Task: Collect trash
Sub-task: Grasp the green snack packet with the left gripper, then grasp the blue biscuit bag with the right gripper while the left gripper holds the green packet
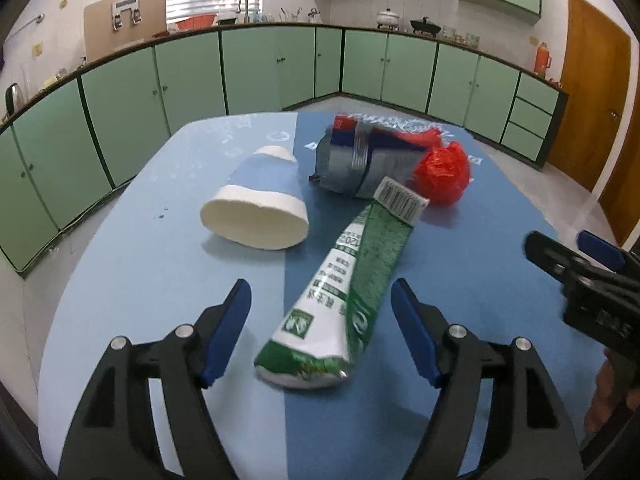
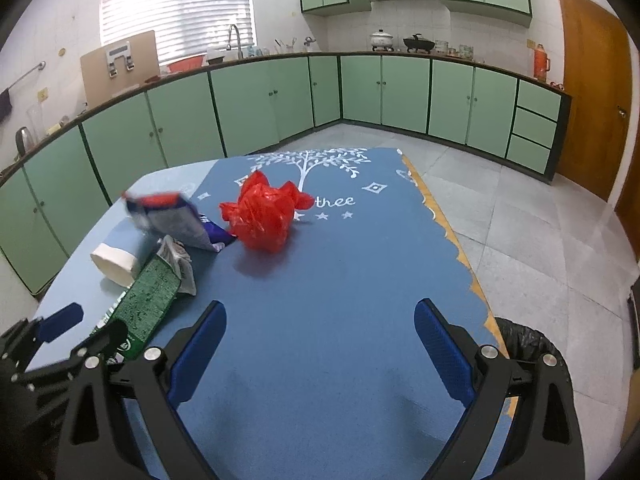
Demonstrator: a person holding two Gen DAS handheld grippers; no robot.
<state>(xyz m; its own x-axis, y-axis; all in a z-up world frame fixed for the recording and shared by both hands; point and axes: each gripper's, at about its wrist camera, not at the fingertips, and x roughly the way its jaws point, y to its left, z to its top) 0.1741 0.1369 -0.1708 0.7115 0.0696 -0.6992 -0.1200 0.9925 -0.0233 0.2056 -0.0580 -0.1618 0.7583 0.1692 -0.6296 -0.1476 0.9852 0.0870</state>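
A green and white tube [image 1: 344, 292] lies on the blue table [image 1: 140, 280], its near end between the fingers of my left gripper [image 1: 320, 320], which is open and does not touch it. Beyond the tube are a white and blue paper cup [image 1: 256, 208] on its side, a grey and blue snack bag [image 1: 360, 160] and a crumpled red plastic bag [image 1: 442, 176]. My right gripper [image 2: 320, 344] is open over bare mat with nothing between its fingers. From its view the red plastic bag [image 2: 264, 216], snack bag [image 2: 176, 220], cup [image 2: 116, 260] and tube [image 2: 148, 304] lie to the far left.
A bin with a black liner [image 2: 528, 340] stands on the floor by the table's right edge. Green cabinets [image 2: 248, 108] run along the walls behind, and a wooden door [image 2: 592, 92] is at the right. The blue mat [image 2: 360, 280] covers the table's right part.
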